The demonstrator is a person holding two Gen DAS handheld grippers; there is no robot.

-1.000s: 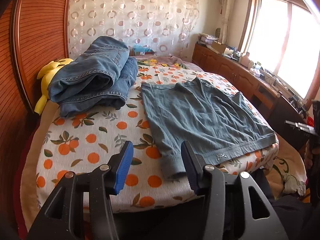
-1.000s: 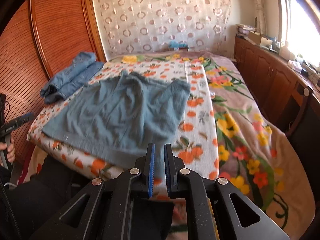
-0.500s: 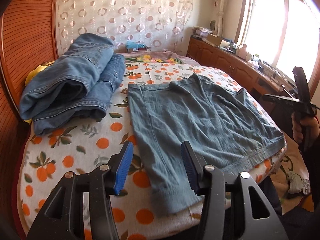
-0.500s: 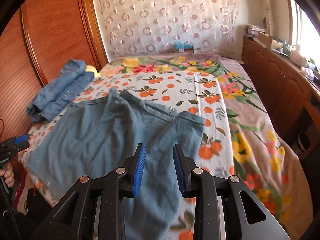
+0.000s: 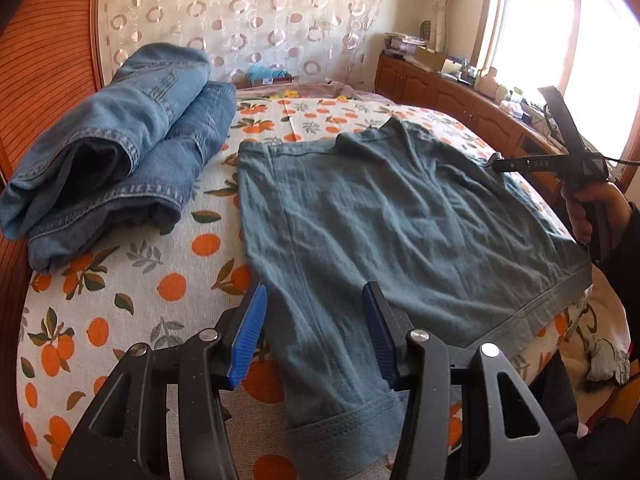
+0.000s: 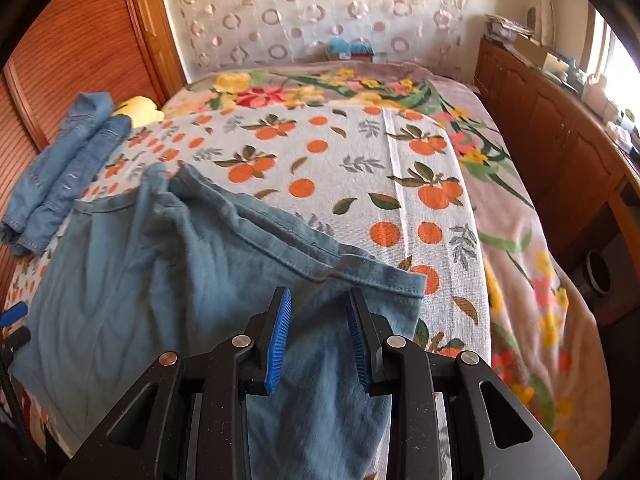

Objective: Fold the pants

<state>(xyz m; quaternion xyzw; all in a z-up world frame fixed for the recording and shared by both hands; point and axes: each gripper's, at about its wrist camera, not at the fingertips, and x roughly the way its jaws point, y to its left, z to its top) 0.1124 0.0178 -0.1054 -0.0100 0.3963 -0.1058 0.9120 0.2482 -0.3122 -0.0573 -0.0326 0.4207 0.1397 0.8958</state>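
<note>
flat on bed: grey-blue pants [image 5: 384,224], lightly wrinkled, unfolded.

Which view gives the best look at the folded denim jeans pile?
The left wrist view: the folded denim jeans lie close and large, with seams and folds clear. The right wrist view shows them only small, at the far left edge of the bed.

1. My left tongs [image 5: 314,334] are matte black plastic, with angular arms cut by triangular openings.
2. Ribbed blue pads [image 5: 248,340] line the inner faces of their fingers, and round silver screws mark the joints.
3. My right tongs [image 6: 318,338] are the same build: black frame, blue ribbed pads [image 6: 277,342], silver screws.
4. My right hand [image 5: 588,210] shows bare skin around a black handle with pale lettering I cannot read.
5. A dark sleeve [image 5: 628,256] covers that wrist.
</note>
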